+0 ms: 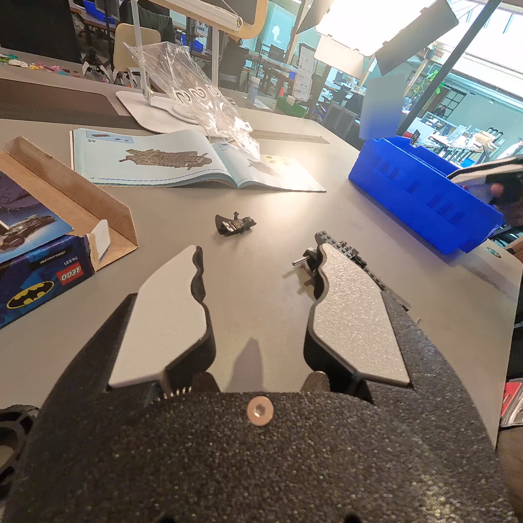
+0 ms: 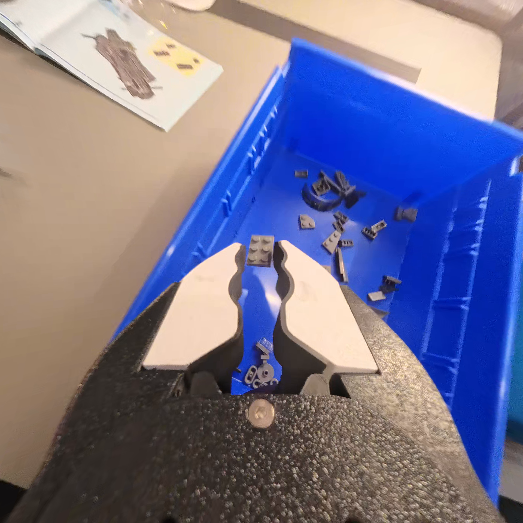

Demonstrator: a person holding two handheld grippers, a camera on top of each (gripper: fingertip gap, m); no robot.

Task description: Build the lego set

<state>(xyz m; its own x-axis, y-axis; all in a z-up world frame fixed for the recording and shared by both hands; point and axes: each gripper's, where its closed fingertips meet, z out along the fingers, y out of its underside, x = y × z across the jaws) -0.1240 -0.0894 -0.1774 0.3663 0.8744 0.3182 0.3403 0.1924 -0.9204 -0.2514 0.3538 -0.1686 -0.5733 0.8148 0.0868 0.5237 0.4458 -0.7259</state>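
While bin (image 2: 353, 119) walls crowd, right claw (image 2: 259, 252) grips plate (image 2: 260, 250).

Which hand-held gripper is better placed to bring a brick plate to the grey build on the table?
Right: it grips a grey plate above the blue bin. The left is open, beside the build.

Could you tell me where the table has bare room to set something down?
The grey table is bare between the open booklet, the cardboard box and the minifigure, and between the left gripper's open fingers. It is crowded by the dark brick assembly and blue bin.
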